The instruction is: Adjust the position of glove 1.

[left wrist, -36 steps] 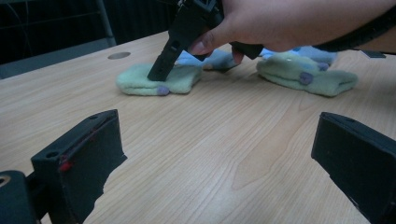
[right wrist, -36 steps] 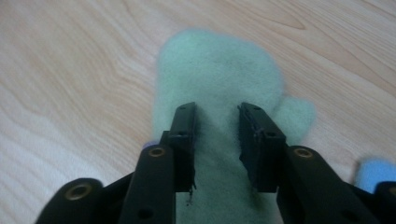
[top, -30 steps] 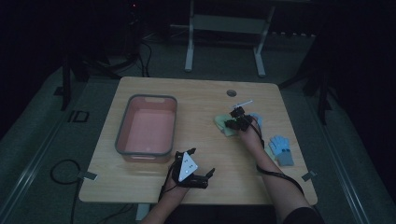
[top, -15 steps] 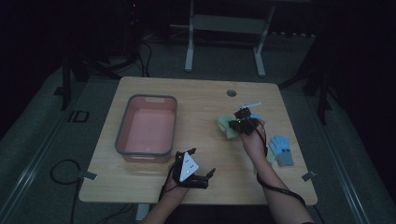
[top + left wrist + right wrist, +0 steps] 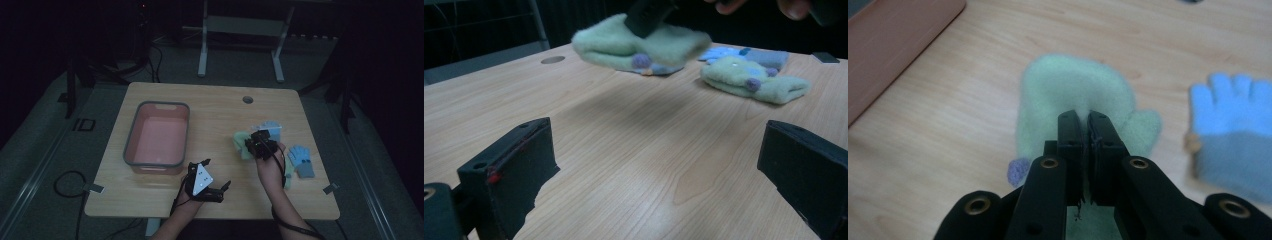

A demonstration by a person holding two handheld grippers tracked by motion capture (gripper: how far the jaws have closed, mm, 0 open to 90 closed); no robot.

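The green mitten [image 5: 1073, 105] is pinched by its fleece between the fully closed jaws of the right hand-held gripper [image 5: 1087, 125] and hangs above the tabletop [image 5: 215, 115], right of the pink bin [image 5: 131, 145]. It is judged light, soft and floppy; a deep bite near the cuff should prevent slipping. The left hand-held gripper [image 5: 664, 165] is held wide open, empty.

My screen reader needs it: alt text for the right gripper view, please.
The right tongs are shut on a pale green mitten above the wooden table. A blue glove lies at right, a pink bin's edge top left.
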